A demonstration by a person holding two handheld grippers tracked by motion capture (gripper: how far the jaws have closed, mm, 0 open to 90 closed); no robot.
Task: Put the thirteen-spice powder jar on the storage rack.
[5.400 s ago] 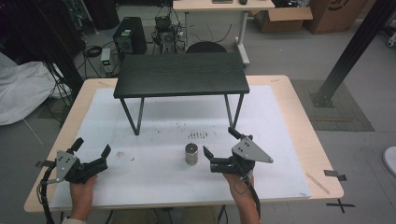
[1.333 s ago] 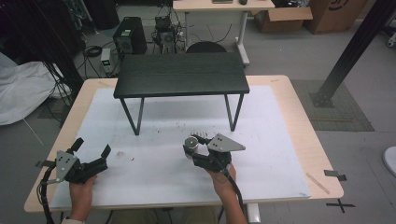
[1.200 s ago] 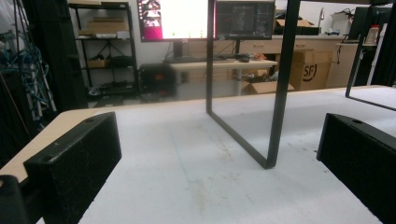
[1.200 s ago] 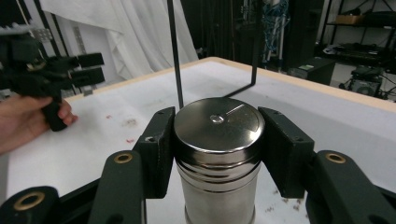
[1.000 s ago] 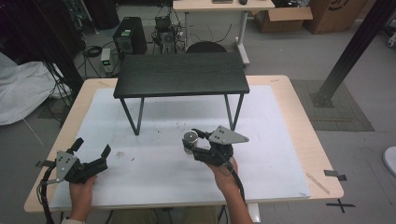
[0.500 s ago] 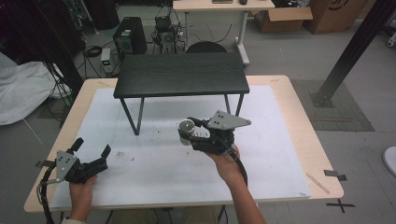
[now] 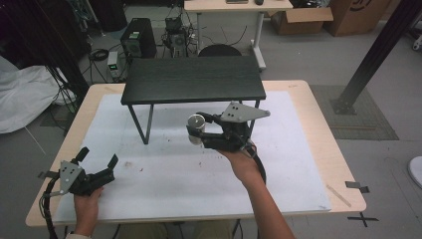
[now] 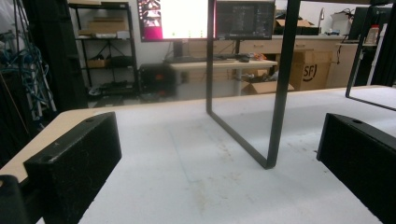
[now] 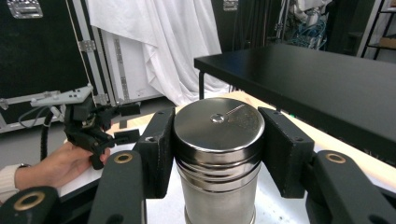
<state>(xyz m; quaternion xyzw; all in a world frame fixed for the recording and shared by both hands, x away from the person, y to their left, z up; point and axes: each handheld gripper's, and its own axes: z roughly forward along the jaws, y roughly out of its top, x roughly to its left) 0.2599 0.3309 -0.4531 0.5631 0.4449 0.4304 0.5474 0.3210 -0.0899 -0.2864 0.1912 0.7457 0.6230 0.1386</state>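
1. Steel canister (image 9: 217,154) sits clamped between the jaws of your right gripper (image 7: 206,133); in the right gripper view one black pad presses each side of it just under the lid, and it stands upright.
2. From the high view you are holding the canister (image 7: 196,128) above the white mat (image 7: 199,174) that covers the surface (image 7: 318,124), just in front of the small black table (image 7: 193,78) and between its front legs.
3. Your right hand (image 7: 244,162) reaches forward from the bottom edge, with the grey three-cornered plate (image 7: 242,112) on top of the gripper.
4. Your left gripper (image 7: 102,169) rests low at the near left corner of the mat, well apart from the canister, jaws spread wide with nothing between them.
5. Its own camera looks across bare mat toward one black table leg (image 8: 275,93), which stands between the two pads but far beyond them.
6. In the right gripper view your left hand (image 9: 56,163) and its gripper (image 9: 109,126) appear off to the left, beyond the canister.
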